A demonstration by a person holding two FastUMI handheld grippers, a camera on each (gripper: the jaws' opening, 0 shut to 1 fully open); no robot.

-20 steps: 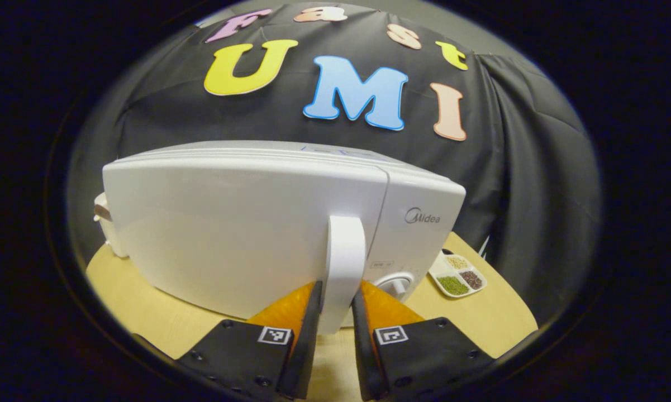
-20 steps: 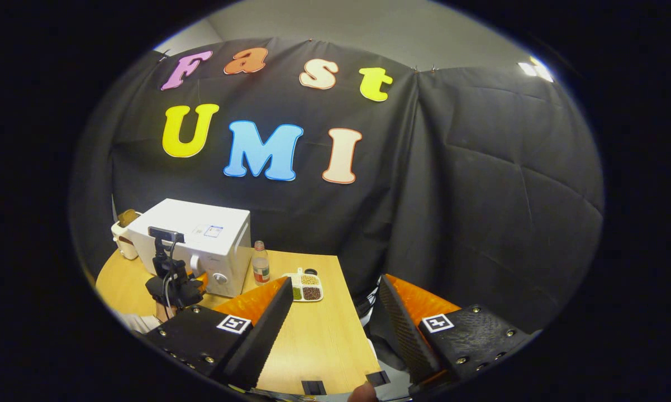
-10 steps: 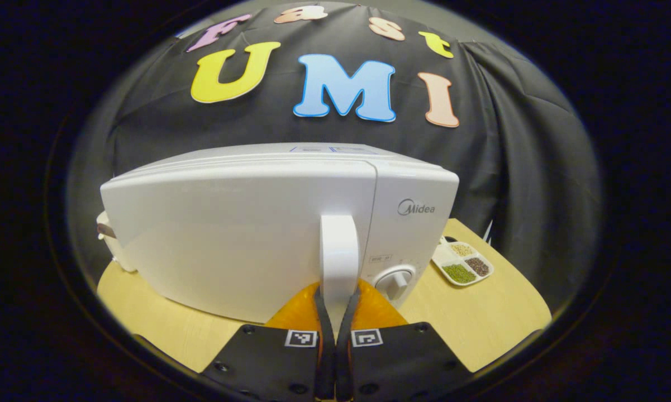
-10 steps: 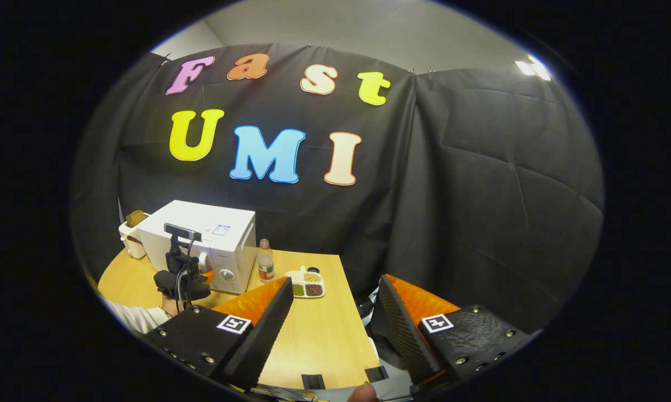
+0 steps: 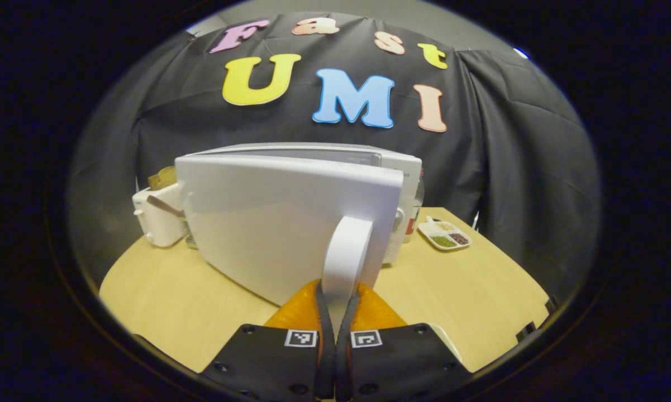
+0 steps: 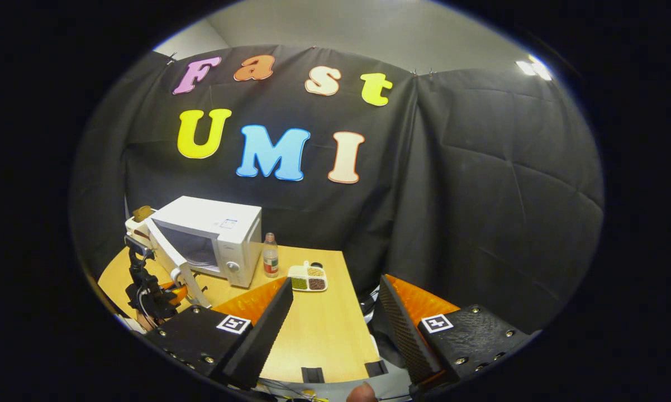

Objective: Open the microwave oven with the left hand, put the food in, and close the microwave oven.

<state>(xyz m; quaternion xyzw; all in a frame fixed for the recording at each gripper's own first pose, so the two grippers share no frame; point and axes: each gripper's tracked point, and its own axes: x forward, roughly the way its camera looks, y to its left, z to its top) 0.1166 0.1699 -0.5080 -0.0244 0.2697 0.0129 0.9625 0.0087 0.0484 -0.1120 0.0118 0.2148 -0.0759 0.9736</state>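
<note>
The white microwave (image 5: 394,167) stands on the round wooden table (image 5: 162,301), and its door (image 5: 279,223) is swung partly open toward me. My left gripper (image 5: 336,296) is shut on the door's upright white handle (image 5: 346,248). In the right gripper view the microwave (image 6: 229,223) sits at the far left with its door (image 6: 167,254) ajar and the dark cavity showing; the left gripper (image 6: 170,293) is at the handle. A white divided food tray (image 6: 308,277) with beans and grains lies to the right of the microwave. My right gripper (image 6: 335,285) hangs open above the table's near edge, with nothing between its fingers.
A small bottle (image 6: 270,255) stands between the microwave and the tray. A white toaster-like appliance (image 5: 156,218) sits left of the microwave. The food tray (image 5: 444,234) lies near the table's right rim. Black clips (image 6: 313,373) sit on the table's near edge.
My left gripper closed on the door handle and then pulled it back, swinging the microwave door open. The right gripper stayed open and barely moved.
</note>
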